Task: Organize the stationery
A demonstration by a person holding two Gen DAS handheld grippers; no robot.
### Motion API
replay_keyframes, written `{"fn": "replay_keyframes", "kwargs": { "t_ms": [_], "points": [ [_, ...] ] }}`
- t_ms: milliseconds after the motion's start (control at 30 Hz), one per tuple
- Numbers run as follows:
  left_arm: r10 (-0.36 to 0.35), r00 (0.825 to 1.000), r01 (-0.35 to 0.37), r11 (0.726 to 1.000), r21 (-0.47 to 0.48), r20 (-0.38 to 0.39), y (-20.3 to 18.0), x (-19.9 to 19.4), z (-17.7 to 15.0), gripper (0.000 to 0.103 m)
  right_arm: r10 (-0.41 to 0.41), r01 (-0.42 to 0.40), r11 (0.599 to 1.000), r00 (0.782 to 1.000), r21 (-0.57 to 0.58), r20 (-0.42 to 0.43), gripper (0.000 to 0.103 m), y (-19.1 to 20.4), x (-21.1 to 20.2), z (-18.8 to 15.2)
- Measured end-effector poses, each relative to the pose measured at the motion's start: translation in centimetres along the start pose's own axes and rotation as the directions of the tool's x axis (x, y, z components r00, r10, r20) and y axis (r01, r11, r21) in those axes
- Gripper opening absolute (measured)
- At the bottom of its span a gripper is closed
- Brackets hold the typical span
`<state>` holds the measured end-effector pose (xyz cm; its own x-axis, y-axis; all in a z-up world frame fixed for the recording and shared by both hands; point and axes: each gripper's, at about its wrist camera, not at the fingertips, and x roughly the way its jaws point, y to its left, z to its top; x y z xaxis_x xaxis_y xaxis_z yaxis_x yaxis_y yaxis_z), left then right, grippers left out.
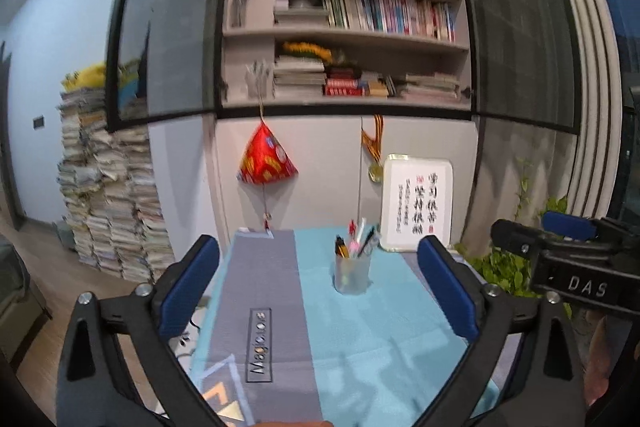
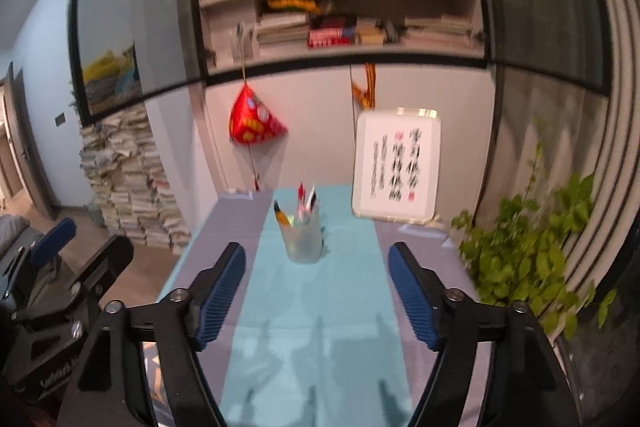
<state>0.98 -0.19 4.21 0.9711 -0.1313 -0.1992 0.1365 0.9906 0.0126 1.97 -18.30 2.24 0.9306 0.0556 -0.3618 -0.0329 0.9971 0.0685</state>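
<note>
A clear pen cup (image 1: 352,274) (image 2: 302,237) holding several pens and markers stands upright on the light blue cloth (image 1: 360,339) (image 2: 316,327) of the table. My left gripper (image 1: 320,259) is held back from the cup, its blue-padded fingers (image 1: 188,279) wide apart and nothing between them. My right gripper (image 2: 317,265) also hangs short of the cup, open and empty. In the left wrist view the right gripper (image 1: 560,231) shows at the right edge; in the right wrist view the left gripper (image 2: 56,239) shows at the left edge.
A framed calligraphy sign (image 1: 417,202) (image 2: 395,165) leans on the wall behind the cup. A red ornament (image 1: 265,159) hangs at the wall. A leafy plant (image 2: 532,255) stands right of the table. Tall paper stacks (image 1: 108,203) rise at the left, bookshelves (image 1: 352,23) above.
</note>
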Motion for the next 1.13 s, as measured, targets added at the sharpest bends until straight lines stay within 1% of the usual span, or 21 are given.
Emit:
{"fn": "replay_keyframes", "kwargs": {
  "t_ms": [100, 267, 367, 433, 800, 1133],
  "points": [
    [0.017, 0.999, -0.017, 1.0, -0.011, 0.035, 0.4, -1.6, 0.7, 0.102, -0.004, 0.004, 1.0, 0.999, -0.001, 0.053, 0.08, 0.2, -2.3, 0.6],
    [0.017, 0.997, -0.015, 0.999, -0.029, 0.075, 0.6, -3.3, 1.8, 0.102, 0.007, -0.008, 1.0, 0.993, 0.007, 0.118, 0.083, 0.2, -4.9, 1.5],
    [0.03, 0.994, -0.026, 0.999, -0.038, 0.108, 0.7, -4.2, 2.1, 0.102, 0.006, -0.006, 1.0, 0.989, -0.002, 0.148, 0.084, 0.5, -6.0, 1.7],
    [0.029, 0.993, -0.025, 0.999, -0.043, 0.112, 0.7, -4.3, 2.4, 0.102, 0.003, -0.002, 1.0, 0.987, -0.005, 0.161, 0.084, 0.6, -6.4, 1.7],
    [0.023, 0.994, -0.018, 0.999, -0.04, 0.111, 0.6, -4.6, 2.4, 0.102, 0.005, -0.003, 1.0, 0.988, -0.011, 0.157, 0.084, 0.7, -6.7, 1.6],
    [0.019, 0.995, -0.015, 0.999, -0.038, 0.094, 0.4, -4.5, 2.2, 0.102, 0.007, -0.006, 1.0, 0.988, -0.009, 0.154, 0.084, 0.8, -6.9, 1.5]
  ]
}}
